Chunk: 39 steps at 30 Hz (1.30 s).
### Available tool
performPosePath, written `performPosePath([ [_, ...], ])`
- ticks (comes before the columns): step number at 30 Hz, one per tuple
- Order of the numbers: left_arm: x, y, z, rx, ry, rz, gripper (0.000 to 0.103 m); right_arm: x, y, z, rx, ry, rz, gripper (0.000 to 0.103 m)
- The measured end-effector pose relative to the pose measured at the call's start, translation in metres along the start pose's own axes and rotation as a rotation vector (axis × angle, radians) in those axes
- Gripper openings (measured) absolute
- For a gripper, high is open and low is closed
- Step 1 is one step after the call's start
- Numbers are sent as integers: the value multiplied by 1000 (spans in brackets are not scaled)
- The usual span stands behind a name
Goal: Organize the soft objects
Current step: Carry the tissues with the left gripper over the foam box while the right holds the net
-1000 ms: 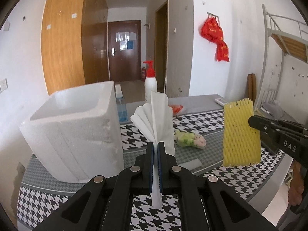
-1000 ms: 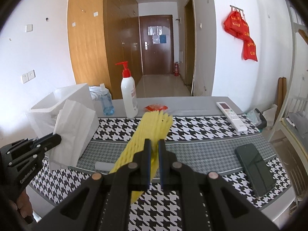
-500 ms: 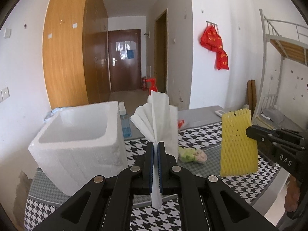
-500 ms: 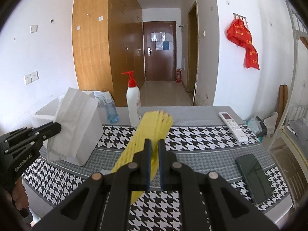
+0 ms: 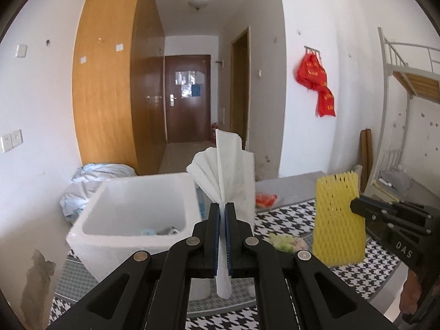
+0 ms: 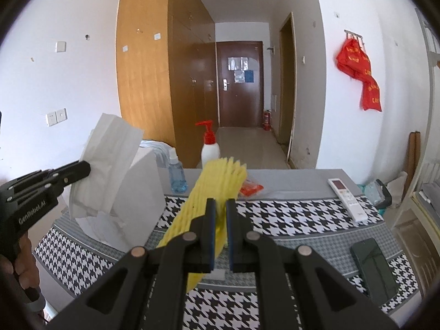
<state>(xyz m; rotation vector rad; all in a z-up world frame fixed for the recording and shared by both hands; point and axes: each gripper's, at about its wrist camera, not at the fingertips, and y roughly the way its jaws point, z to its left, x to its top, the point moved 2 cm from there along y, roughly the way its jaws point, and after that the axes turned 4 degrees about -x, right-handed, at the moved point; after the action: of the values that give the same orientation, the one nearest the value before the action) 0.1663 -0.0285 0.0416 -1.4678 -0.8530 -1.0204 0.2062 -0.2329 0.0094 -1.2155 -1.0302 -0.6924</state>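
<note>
The left gripper (image 5: 222, 206) is clamped tight on a folded white tissue (image 5: 228, 173), which fans out above its tips and hangs a little below them. The right gripper (image 6: 220, 202) is likewise closed, pinching a yellow foam net sleeve (image 6: 217, 184) that juts ahead and trails down to its left. Both are held above a desk (image 6: 288, 217) covered in a black-and-white houndstooth cloth with grey bands.

Just ahead of the left gripper and slightly to its left stands an open white foam box (image 5: 137, 214), with a few small items lying at its bottom. Ahead and to its right, on the cloth, lies a small green and pink soft toy (image 5: 286, 242), and beyond that a red packet (image 5: 265, 200).

Ahead of the right gripper stand a white pump bottle with a red top (image 6: 210, 148) and a clear blue bottle (image 6: 176, 174); to its right lie a white remote control (image 6: 348, 199) and a dark phone (image 6: 375, 269).

Past the desk the room runs into a corridor ending at a dark brown door (image 6: 239, 82), with a tall wooden wardrobe (image 6: 154, 68) on the left wall and red bags (image 6: 360, 71) hanging on the right wall. A metal bunk bed frame (image 5: 407, 63) stands far right of the left gripper.
</note>
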Motion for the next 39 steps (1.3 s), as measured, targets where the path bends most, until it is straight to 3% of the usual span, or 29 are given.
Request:
performPosePath([
  [24,17,-1,57,172,-78,-40,4,16,18,51,153,-65,-14,9],
  [39,14,31,90,181,-144,51,4,18,31,70,165,-85,9,9],
])
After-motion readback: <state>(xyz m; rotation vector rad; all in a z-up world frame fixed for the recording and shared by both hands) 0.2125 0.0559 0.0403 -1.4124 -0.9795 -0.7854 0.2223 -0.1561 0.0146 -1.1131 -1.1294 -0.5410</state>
